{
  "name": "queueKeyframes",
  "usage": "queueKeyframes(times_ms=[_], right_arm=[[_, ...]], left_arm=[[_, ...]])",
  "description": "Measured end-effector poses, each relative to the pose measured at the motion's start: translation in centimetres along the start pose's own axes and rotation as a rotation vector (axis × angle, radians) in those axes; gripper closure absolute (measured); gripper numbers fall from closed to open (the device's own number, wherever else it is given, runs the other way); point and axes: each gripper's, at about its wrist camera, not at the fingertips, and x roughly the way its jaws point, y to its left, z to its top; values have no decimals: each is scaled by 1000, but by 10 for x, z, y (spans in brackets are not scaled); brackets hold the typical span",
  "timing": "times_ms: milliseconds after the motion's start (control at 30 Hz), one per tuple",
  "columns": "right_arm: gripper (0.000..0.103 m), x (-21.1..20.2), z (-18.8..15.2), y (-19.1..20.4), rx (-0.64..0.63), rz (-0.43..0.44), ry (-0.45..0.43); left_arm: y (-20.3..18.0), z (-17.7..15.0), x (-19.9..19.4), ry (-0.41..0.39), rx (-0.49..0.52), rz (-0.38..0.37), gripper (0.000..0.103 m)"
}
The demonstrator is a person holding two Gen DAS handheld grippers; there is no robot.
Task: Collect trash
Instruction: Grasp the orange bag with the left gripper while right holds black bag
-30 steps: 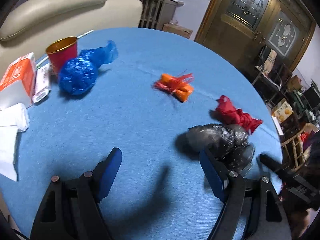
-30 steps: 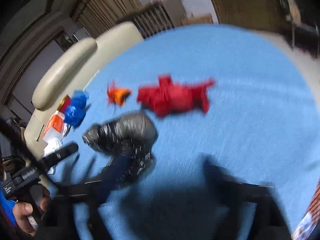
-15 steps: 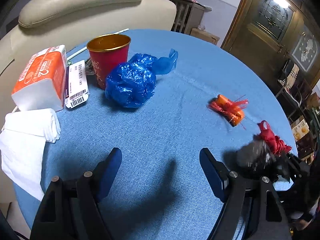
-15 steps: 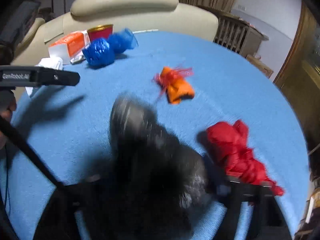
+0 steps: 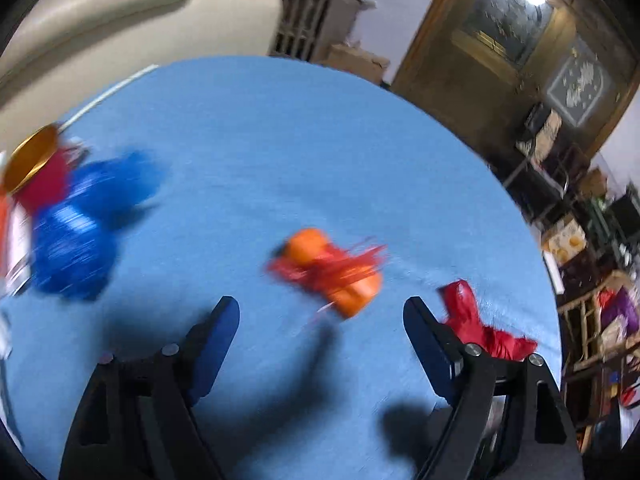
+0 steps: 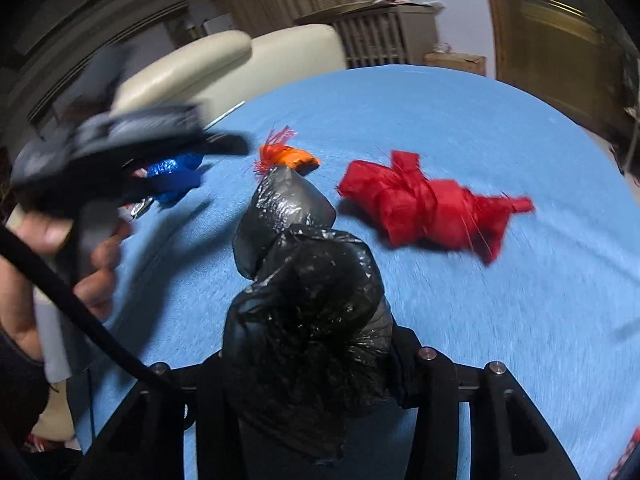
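At the bottom centre of the right wrist view, the right gripper [image 6: 308, 364] is clamped on a crumpled black plastic bag [image 6: 304, 300]. At the left, the left gripper [image 5: 320, 320], gripped by a hand [image 6: 60, 280], hangs with jaws apart above the round blue-covered table [image 5: 300, 140], near an orange wrapped bundle [image 5: 332, 276].

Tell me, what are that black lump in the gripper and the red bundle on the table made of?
The black lump, pinched in the right gripper, looks like thin plastic film, probably a bin bag: glossy, crinkled, with sharp glints. The red bundle seems to be thin plastic too, knotted around its middle, though motion blur leaves cloth possible. The table wears a matte blue woven-looking cover.
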Motion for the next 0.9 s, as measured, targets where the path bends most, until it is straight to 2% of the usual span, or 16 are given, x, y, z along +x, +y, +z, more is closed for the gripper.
queueKeyframes(times_ms=[33, 100, 200, 267, 300, 333, 367, 433, 633, 900], right_arm=[[54, -1, -2, 0, 4, -2, -4], [54, -6, -6, 0, 19, 0, -9], [54, -10, -11, -2, 33, 9, -19], [54, -12, -13, -3, 39, 15, -26], [54, -13, -14, -4, 44, 18, -28], [54, -14, -14, -4, 47, 21, -28], [54, -15, -15, -5, 50, 23, -28], [54, -16, -15, -5, 60, 27, -28], [54, -17, -12, -12, 101, 29, -18], [54, -44, -30, -12, 173, 11, -16]], left_arm=[[-5, 3, 6, 3, 18, -2, 19], [-16, 9, 27, 19, 84, 52, 19], [-14, 12, 47, 53, 101, 91, 19], [-14, 13, 47, 39, 110, 93, 18], [-11, 12, 45, 36, 96, 63, 20], [-9, 9, 42, 29, 83, 44, 41], [-6, 9, 42, 32, 84, 51, 52], [2, 6, 38, 45, 66, 25, 53], [18, -11, 1, -8, 58, 15, 54], [20, -58, -46, -35, 63, 16, 54]])
